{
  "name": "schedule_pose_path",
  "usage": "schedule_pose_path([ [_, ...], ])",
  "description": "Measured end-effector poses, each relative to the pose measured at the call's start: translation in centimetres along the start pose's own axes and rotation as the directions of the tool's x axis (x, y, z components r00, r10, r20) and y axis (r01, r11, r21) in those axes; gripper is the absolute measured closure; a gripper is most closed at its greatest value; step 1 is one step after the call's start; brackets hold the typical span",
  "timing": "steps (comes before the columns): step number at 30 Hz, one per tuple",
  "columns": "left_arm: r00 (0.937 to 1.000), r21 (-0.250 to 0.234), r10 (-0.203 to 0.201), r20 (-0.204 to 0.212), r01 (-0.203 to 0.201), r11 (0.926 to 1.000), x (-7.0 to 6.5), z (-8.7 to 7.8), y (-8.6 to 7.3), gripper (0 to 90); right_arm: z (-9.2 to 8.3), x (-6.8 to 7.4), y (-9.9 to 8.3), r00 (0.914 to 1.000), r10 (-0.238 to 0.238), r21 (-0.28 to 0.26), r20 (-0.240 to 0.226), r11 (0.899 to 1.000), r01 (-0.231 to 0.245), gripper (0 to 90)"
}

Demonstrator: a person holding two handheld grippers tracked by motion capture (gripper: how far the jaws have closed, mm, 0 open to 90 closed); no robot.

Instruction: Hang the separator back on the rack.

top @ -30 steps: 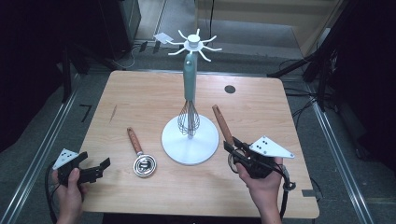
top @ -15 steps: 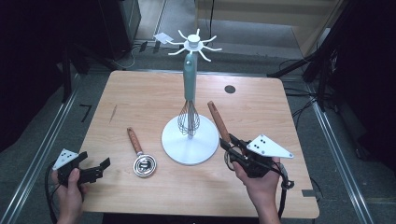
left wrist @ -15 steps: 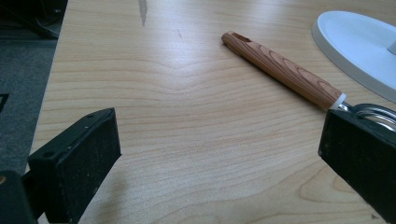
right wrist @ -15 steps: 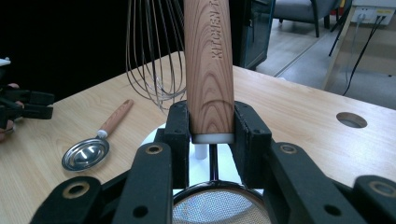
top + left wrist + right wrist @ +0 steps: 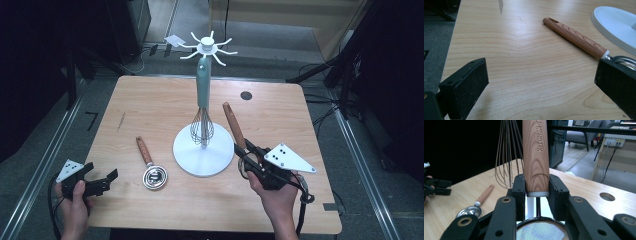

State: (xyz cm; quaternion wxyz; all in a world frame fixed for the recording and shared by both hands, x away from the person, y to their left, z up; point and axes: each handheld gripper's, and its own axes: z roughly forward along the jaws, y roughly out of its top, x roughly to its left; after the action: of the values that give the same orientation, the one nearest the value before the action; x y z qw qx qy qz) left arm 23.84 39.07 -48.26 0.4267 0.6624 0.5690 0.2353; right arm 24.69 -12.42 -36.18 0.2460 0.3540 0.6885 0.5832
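jaws of your right gripper (image 5: 537,186) are clamped on the wooden handle of a mesh strainer (image 5: 535,155), held tilted beside the white utensil stand (image 5: 203,150) where a whisk (image 5: 202,125) hangs. next, i judge, you lift its handle end to a hook; the hanging hole is hard to see. your left gripper (image 5: 100,181) rests with jaws apart near the small strainer (image 5: 151,169).

High view looks down; gripper views sit close, sharing the table (image 5: 150,110).
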Motion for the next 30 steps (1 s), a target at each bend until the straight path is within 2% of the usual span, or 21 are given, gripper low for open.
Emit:
schedule_pose_path([
  [5,1.0,0.0,0.001,0.001,-0.001,1.0,0.0,0.0,0.0,0.0,-0.1,0.2,0.2,0.9998,0.015,-0.019,0.012,1.0,-0.014,71.5],
  [8,1.0,0.0,0.001,0.001,-0.001,1.0,0.0,0.0,0.0,0.0,0.0,0.6,0.6,0.9999,-0.011,-0.036,0.012,0.999,0.011,71.5],
  [12,1.0,0.0,0.001,0.001,-0.001,1.0,0.0,0.0,0.0,0.0,0.2,1.2,0.9,0.9991,-0.019,-0.057,0.037,0.998,0.021,71.5],
  [21,1.0,0.002,0.0,0.002,0.0,1.0,0.0,0.0,0.0,0.0,0.7,1.8,1.6,0.9985,-0.006,-0.089,0.054,0.996,0.011,71.5],
  [26,1.0,0.001,-0.003,0.0,0.003,1.0,0.0,0.1,0.0,0.0,0.8,2.4,2.1,0.995,-0.02,-0.107,0.098,0.994,0.03,71.5],
  [30,1.0,0.002,-0.004,0.0,0.004,1.0,0.0,0.1,0.0,0.0,0.8,2.4,2.5,0.9941,-0.013,-0.128,0.108,0.991,0.027,71.5],
])
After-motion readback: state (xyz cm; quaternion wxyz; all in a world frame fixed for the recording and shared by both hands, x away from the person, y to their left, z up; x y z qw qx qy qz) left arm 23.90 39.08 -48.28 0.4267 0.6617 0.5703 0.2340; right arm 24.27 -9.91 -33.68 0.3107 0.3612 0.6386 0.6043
